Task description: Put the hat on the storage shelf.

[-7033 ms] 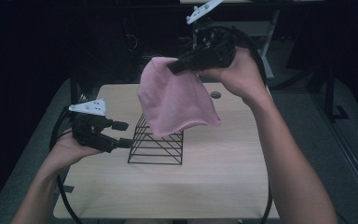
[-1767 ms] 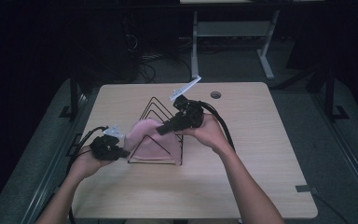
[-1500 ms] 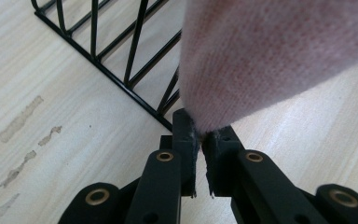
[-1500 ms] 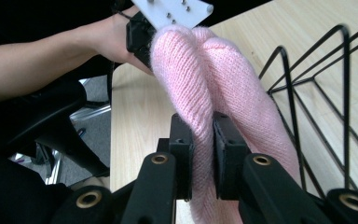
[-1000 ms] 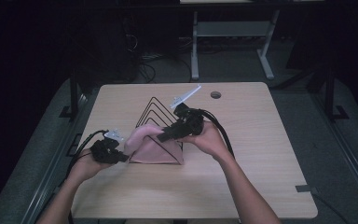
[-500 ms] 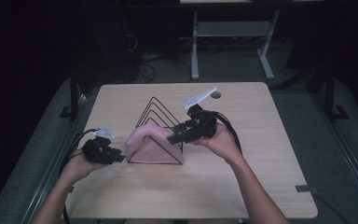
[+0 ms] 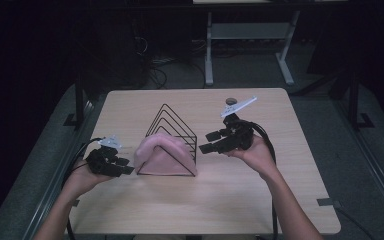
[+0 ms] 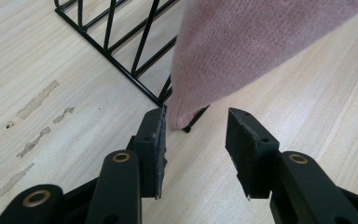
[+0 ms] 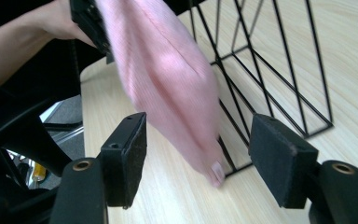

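A pink knitted cloth lies draped over the near end of a black wire rack of triangular frames on the table. My left gripper is open just left of the cloth; in the left gripper view the cloth's lower corner hangs just beyond the jaws. My right gripper is open to the right of the rack, apart from it. In the right gripper view the cloth and the rack lie ahead of the open jaws, with nothing between them.
The light wooden table has free room in front and to the right. A small dark round object sits near the far edge. Cables trail from both grippers. A metal stand is behind the table on the floor.
The cloth went from held high in my right gripper to draped on the rack. My right gripper let go and drew back to the right; my left gripper moved off slightly left.
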Demonstrator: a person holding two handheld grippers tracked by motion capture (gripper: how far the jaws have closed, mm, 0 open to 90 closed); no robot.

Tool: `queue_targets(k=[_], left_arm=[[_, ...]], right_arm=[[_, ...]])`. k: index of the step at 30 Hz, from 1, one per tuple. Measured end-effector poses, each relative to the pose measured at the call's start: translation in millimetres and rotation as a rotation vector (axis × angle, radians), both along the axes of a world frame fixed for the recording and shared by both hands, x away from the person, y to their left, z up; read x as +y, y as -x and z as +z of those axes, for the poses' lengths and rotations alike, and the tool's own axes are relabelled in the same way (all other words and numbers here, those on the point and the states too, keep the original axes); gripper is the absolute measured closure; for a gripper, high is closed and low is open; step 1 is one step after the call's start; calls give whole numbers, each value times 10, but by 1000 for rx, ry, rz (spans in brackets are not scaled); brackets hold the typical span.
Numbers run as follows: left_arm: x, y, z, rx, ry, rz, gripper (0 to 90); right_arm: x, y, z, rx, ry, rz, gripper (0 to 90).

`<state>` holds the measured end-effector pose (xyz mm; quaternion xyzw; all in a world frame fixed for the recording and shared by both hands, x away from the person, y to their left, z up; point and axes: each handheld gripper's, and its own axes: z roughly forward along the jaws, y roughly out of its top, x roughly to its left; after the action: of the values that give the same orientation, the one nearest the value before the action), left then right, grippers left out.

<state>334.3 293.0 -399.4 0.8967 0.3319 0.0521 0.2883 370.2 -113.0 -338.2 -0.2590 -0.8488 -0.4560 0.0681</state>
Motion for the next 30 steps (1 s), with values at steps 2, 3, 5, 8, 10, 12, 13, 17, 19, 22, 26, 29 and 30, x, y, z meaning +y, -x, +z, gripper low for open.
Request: queue_targets(k=[2, 3, 5, 8, 10, 12, 13, 17, 19, 22, 26, 29, 30], left_arm=[[1, -1, -1, 3, 2, 2, 570], [1, -2, -2, 3, 2, 3, 567], [1, -2, -6, 5, 4, 7, 558], [4, -5, -8, 8, 2, 7, 551], [9, -9, -4, 7, 0, 7, 545], [15, -13, 4, 5, 2, 5, 543], [15, -13, 4, 5, 2, 5, 540], [18, -11, 36, -3, 9, 12, 528], [19, -4, 44, -2, 11, 16, 526], [34, 0, 66, -6, 10, 19, 516], [43, -2, 69, -7, 12, 20, 506], [35, -7, 53, -3, 12, 20, 493], [31, -9, 49, -2, 11, 20, 491]], right_arm=[[-58, -7, -30, 8, 5, -15, 347], [-88, -13, -45, 9, 7, -18, 344], [-142, -16, -69, 17, 6, -27, 344], [-235, -14, -96, 22, 11, -42, 339], [-299, -5, -110, 24, 13, -53, 333], [-360, 3, -122, 25, 17, -68, 324], [-360, 3, -122, 25, 17, -68, 324], [-487, 43, -154, 29, 25, -92, 321], [-512, 51, -164, 31, 25, -98, 320], [-610, 74, -209, 35, 26, -117, 316], [-695, 97, -249, 40, 30, -138, 311], [-756, 111, -278, 46, 36, -153, 307], [-777, 116, -286, 47, 37, -157, 307]])
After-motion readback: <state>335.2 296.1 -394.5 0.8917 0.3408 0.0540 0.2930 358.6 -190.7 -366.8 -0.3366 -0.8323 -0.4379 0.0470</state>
